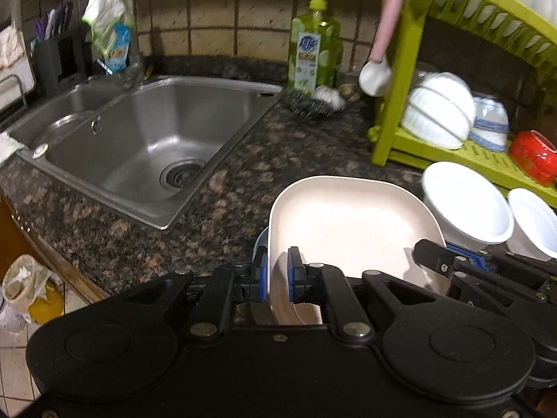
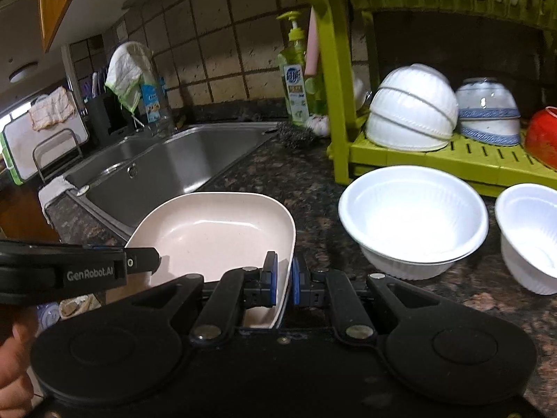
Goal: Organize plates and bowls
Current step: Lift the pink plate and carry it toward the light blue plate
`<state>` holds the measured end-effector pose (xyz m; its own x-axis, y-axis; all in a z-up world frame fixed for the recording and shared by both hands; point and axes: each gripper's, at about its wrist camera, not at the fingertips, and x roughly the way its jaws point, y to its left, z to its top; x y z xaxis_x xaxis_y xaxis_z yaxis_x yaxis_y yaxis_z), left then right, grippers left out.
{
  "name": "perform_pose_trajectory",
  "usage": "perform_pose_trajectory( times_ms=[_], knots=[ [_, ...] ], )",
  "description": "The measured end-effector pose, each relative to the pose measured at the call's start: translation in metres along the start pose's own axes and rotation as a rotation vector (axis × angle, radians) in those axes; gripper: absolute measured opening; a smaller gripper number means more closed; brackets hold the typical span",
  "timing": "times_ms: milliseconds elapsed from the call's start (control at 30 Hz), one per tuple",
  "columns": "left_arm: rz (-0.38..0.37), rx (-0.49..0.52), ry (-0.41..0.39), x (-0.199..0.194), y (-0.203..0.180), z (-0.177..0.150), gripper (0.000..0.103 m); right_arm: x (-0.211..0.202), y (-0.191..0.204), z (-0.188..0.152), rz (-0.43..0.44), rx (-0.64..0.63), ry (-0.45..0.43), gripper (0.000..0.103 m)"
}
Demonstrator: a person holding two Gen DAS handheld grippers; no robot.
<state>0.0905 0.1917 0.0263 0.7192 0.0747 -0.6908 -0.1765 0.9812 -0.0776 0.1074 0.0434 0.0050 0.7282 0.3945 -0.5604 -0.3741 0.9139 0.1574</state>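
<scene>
Both grippers pinch one beige plate (image 1: 348, 223). The left gripper (image 1: 277, 278) has its blue pads closed over the plate's near-left rim; the right gripper (image 2: 284, 280) clamps the near-right rim. The plate is square with rounded corners and sits low over the dark speckled counter (image 1: 216, 188), right of the sink (image 1: 149, 146); whether it touches the counter is hidden by the tools. A bluish edge peeks from under its left side in the left view, too little to identify.

To the right stand two white bowls (image 2: 414, 219) upright on the counter, the far-right one cut off by the frame. Behind them the green rack (image 2: 438, 160) holds upturned white bowls, a blue-banded bowl (image 2: 489, 113) and a red one (image 2: 543, 139), partly cropped. Plates on the rack's upper tier are only partly visible.

The left tool's side reads "GenRobot.AI" in the right view. The soap bottle (image 1: 313, 55) carries a label too blurred to read. A hand (image 2: 15, 358) shows at the lower left edge.
</scene>
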Motion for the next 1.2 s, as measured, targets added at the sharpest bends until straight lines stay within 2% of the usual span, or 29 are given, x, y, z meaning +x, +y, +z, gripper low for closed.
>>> perform_pose_trajectory(
  times_ms=[300,467,567,667,1200],
  knots=[
    [-0.008,-0.016,0.041,0.021,0.008,-0.001,0.014,0.021,0.002,-0.002,-0.021,-0.013,0.029,0.011],
    [0.004,-0.017,0.03,0.025,0.009,0.0,0.014,0.025,0.003,-0.003,-0.021,-0.012,0.036,0.013],
    [-0.001,-0.019,0.03,0.024,0.01,0.0,0.018,0.028,0.003,-0.004,-0.016,-0.014,0.048,0.017],
    [-0.003,-0.02,0.025,0.024,0.011,-0.001,0.026,0.029,0.004,-0.005,-0.029,-0.02,0.039,0.019],
    [0.012,0.017,0.006,0.023,0.006,-0.006,0.028,0.02,0.005,-0.006,-0.029,-0.037,0.013,0.019]
  ],
)
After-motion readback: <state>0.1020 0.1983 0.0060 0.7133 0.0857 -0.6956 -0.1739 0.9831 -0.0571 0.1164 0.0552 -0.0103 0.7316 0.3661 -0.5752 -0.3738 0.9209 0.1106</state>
